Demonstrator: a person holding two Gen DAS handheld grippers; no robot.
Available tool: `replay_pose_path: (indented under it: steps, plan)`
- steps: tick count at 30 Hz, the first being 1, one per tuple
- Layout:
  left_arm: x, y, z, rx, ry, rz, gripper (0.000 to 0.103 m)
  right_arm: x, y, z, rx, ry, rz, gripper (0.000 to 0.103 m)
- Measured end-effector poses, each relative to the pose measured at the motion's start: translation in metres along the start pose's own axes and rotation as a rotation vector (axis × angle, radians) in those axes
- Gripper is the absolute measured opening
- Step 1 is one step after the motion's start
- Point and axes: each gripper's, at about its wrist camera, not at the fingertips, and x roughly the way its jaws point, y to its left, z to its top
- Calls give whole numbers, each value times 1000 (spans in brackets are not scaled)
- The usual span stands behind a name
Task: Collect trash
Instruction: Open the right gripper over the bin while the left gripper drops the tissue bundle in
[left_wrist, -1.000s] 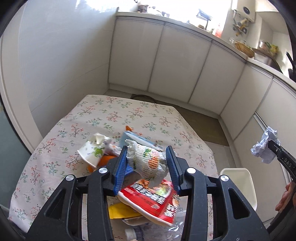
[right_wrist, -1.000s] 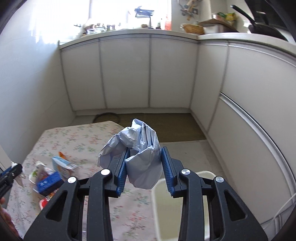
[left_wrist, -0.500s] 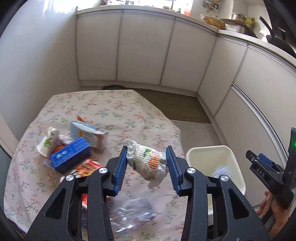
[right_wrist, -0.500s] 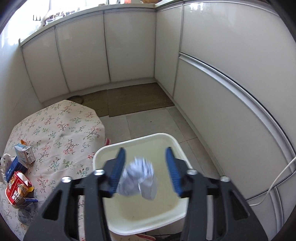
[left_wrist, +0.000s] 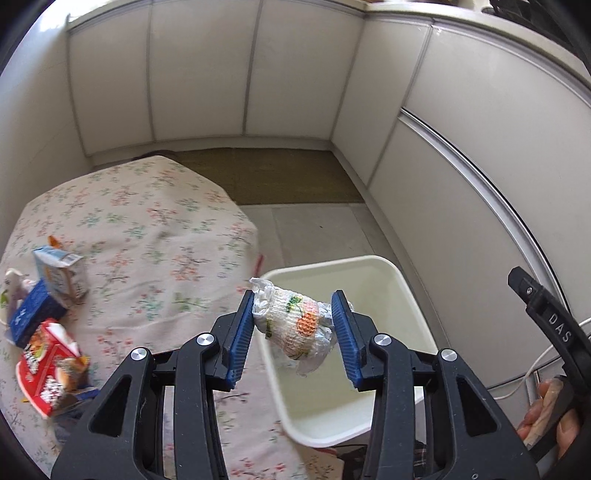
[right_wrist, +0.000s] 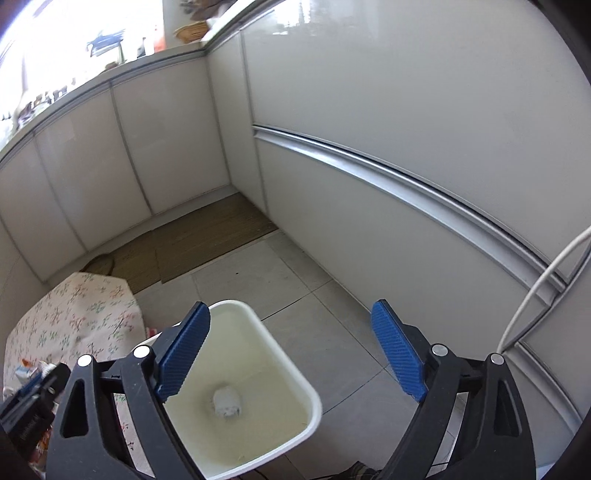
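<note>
Second drop at the bin, left tool loaded, right tool emptied

Left tool clenched on a crumpled wrapper, held above the near edge of the white bin. Right tool spread wide, jaws just opened, nothing between the pads; paper wad lying on the bin floor. Step in hand, by the look of it: carrying the wrapper over the bin. Next move calls for a little more reach over the opening, then letting go. More trash left on the flowered bench: red pack, blue box, small carton. Right tool close at the bin's right side, hand low in the corner; some crowding over the bin likely. White cable beside the cabinets, clear of the drop
</note>
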Motion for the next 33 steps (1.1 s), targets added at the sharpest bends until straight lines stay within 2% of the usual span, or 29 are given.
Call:
replay_pose_path:
  steps: [2, 7, 9, 10, 14, 20, 28, 33]
  plan:
    - [9, -12, 0, 16, 17, -22, 41, 3, -6, 1, 23, 7, -17, 87]
    - [19, -28, 3, 37, 34, -42, 50, 11, -9, -1, 36, 27, -32, 87]
    - [18, -29, 4, 47, 28, -33, 64, 10, -7, -1, 26, 13, -43, 87]
    - [18, -29, 4, 51, 23, -26, 67, 10, -6, -1, 21, 4, -49, 90]
    - [14, -24, 3, 76, 3, 32, 78, 6, -1, -2, 12, -32, -70, 94]
    - [5, -7, 2, 86, -45, 138, 93, 6, 14, -5, -14, -29, -48, 95]
    - [-9, 38, 9, 64, -58, 227, 94, 2, 62, -13, -121, -7, 14, 96]
    - [-11, 101, 16, -28, 7, 320, 94, 0, 95, -18, -169, 14, 68, 96]
